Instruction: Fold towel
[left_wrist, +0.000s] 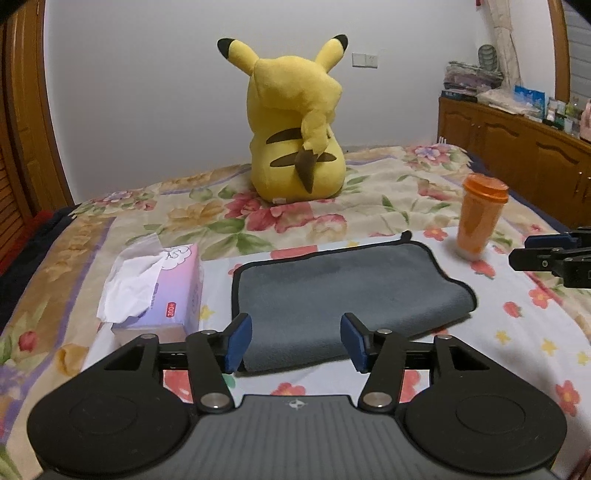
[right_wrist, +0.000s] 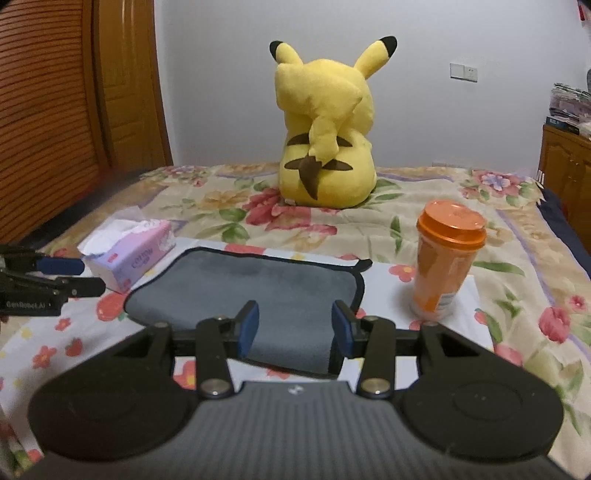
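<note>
Facing you on the bed (left_wrist: 388, 192): one folded grey towel (left_wrist: 332, 291), one tissue box (left_wrist: 166, 295), one orange cup (left_wrist: 480, 218), one plush (left_wrist: 295, 129); your left gripper (left_wrist: 296, 341) and right gripper (right_wrist: 294, 328) both gape, empty.

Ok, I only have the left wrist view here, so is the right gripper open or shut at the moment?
Observer: Open. In the right wrist view the right gripper has its blue pads spread wide.
Operator: Is it pinching any cloth?
Observer: No. The folded grey towel with black trim lies flat between the pads, not pinched.
Operator: Anything on the far side of that cup?
Observer: The orange lidded plastic cup carries a white label low on its side.
</note>
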